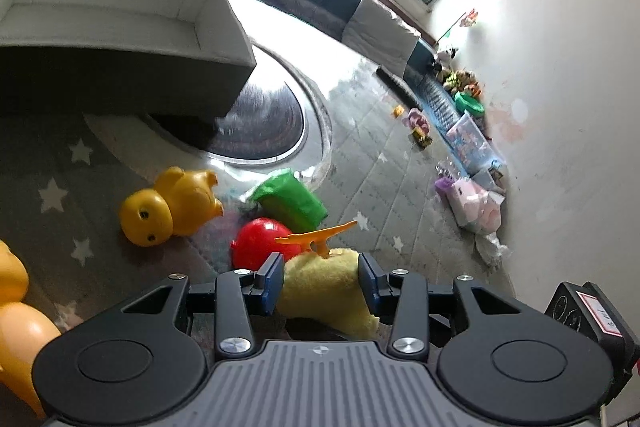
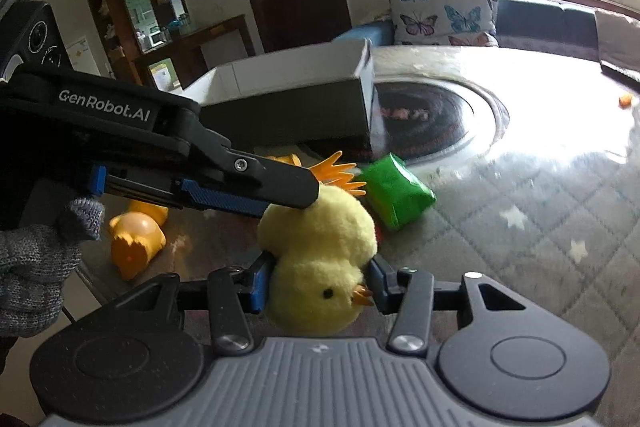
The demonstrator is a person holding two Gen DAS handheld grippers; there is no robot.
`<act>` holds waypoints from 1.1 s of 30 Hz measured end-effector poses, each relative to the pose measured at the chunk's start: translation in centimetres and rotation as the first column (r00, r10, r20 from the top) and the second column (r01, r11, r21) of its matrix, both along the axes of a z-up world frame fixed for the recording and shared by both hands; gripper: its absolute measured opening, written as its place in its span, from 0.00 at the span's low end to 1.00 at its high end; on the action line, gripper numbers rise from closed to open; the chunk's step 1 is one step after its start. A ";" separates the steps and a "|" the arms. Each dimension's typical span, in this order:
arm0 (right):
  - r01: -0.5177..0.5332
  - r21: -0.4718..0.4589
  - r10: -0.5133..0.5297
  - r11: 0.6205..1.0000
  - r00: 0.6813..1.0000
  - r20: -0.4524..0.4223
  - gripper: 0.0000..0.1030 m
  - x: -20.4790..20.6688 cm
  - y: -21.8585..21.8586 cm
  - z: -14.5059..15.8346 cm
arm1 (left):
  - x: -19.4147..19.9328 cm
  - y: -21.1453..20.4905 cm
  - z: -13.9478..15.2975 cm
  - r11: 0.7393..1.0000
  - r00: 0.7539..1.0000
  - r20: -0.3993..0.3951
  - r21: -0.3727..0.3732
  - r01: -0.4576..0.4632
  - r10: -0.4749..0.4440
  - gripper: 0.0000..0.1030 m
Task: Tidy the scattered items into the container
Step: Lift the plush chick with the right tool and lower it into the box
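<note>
Right wrist view shows our right gripper closed on the head of a yellow plush chick, its 2 blue pads pressing in either side of the face beside the orange beak. Our left gripper reaches in across the frame and has the chick's body near the orange plastic feet; in the left wrist view the left gripper has fuzzy yellow plush between its pads, which seem to touch it on both sides, so we judge it gripping lightly. The chick hangs above the starred mat, in front of the white box that serves as the container. We expect it to be light and very soft: the pile squashes under the pads, so nothing will break, but a shallow pinch could slip off the fur. The round body or head is the safest hold; the thin feet look stiff and poor to grasp. Between the chick and the box lie a green block, a red ball and a yellow plastic duck.
</note>
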State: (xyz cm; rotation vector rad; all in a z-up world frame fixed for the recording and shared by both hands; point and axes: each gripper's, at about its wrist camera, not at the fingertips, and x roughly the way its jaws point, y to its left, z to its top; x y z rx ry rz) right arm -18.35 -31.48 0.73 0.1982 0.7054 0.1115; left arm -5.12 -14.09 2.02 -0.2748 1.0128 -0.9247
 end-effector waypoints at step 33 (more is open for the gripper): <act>-0.142 -0.147 0.152 0.979 0.986 0.060 0.47 24.0 2.7 3.4 | 18.6 0.6 3.1 0.960 0.953 0.114 -0.049 -0.277 0.281 0.42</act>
